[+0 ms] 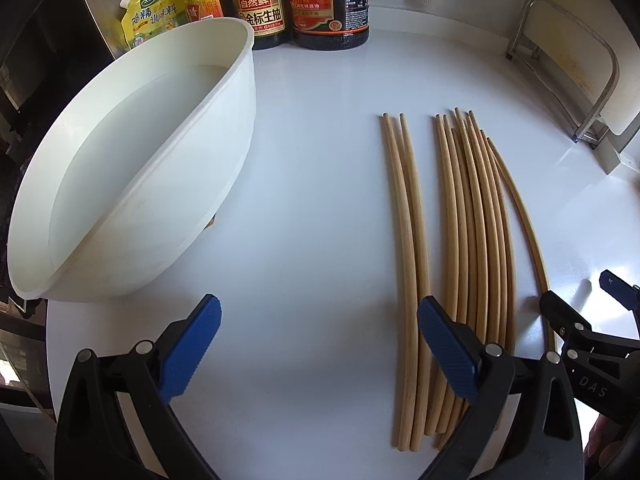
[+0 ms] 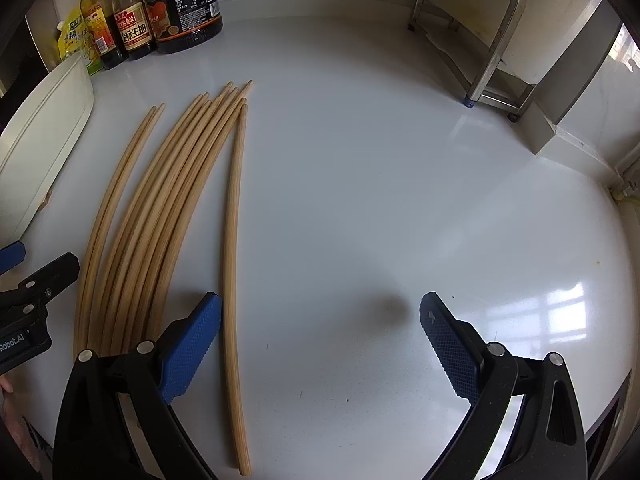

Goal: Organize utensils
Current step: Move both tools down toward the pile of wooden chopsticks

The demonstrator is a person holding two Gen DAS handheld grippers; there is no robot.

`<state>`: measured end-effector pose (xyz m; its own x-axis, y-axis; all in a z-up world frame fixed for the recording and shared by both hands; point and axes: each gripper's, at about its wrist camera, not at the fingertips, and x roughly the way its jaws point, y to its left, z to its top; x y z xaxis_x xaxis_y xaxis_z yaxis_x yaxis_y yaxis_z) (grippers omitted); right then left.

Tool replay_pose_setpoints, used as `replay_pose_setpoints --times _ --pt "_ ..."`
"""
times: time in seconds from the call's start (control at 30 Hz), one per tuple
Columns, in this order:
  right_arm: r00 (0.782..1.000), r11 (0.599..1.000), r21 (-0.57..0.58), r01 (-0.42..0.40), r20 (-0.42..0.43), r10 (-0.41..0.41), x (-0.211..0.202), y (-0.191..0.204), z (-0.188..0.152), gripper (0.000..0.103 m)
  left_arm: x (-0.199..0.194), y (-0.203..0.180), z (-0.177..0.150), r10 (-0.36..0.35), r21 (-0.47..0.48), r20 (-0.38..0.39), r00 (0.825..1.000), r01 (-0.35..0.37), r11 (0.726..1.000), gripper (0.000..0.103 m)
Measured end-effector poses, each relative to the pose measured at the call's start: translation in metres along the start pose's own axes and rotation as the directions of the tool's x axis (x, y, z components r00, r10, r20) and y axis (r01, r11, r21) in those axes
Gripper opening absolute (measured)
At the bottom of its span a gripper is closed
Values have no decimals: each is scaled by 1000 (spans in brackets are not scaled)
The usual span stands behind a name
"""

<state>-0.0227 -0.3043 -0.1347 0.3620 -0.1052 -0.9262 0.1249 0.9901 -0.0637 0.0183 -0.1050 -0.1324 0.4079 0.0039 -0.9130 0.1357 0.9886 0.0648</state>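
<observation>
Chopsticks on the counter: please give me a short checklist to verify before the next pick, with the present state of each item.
1. Left gripper open, holding nothing: ok.
2. Right gripper open, holding nothing: ok.
3. Single chopstick apart from the bundle, easy to take: ok.
4. Separate pair lying together, aligned: ok.
5. White basin empty and ready: cannot tell, it may hold water.
6. Sauce bottles away from the chopsticks: ok.
</observation>
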Motion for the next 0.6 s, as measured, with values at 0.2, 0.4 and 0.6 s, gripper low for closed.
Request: replay_pose_setpoints --times 0.2,0.4,0.6 --pt "1000 1000 -5 -12 8 12 1 3 2 94 6 -2 2 4 -5 -13 1000 -4 1000 97" --pt "1000 1000 1 -22 9 22 2 2 2 94 4 -7 2 7 7 -8 1000 -7 1000 97" --pt "1000 1000 2 -23 10 23 2 0 3 94 8 -7 -2 26 16 -27 999 -26 1000 97"
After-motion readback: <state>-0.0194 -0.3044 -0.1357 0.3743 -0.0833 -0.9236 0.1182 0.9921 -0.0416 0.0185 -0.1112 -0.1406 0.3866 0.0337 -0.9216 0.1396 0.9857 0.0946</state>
